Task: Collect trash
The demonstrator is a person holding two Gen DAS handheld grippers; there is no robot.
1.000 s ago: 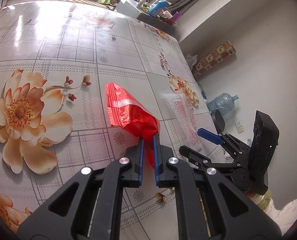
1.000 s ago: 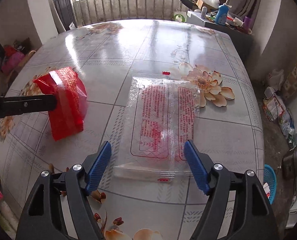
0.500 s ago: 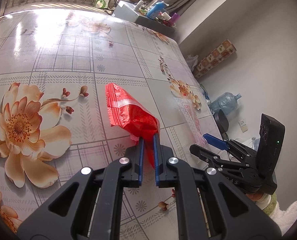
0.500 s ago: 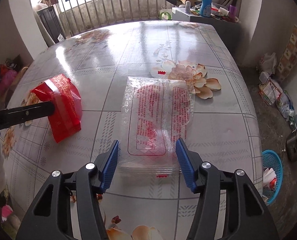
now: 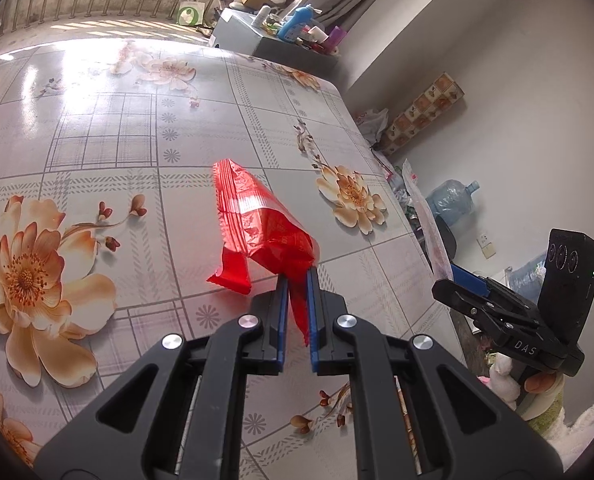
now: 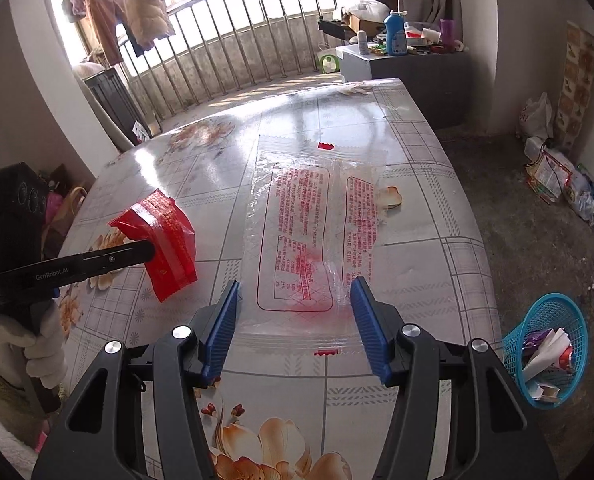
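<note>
My left gripper (image 5: 297, 276) is shut on a corner of a red plastic wrapper (image 5: 257, 224) and holds it above the flowered table (image 5: 97, 140). The same red wrapper (image 6: 163, 232) shows in the right wrist view, pinched by the left gripper (image 6: 147, 250). A clear plastic bag with red print (image 6: 313, 236) is lifted off the table, and its near edge sits between the fingers of my right gripper (image 6: 295, 292). The jaws stand wide apart. In the left wrist view the clear bag (image 5: 427, 220) stands up edge-on at the right gripper (image 5: 453, 276).
A blue mesh basket (image 6: 547, 344) with scraps stands on the floor right of the table. A grey cabinet with bottles (image 6: 401, 60) stands beyond the table's far end. A water jug (image 5: 451, 200) and bags lie by the wall. A balcony railing (image 6: 233, 60) runs behind.
The clear bag has come up off the table with my right gripper, whose jaws have narrowed around its near edge. My left gripper has raised the red wrapper higher.
</note>
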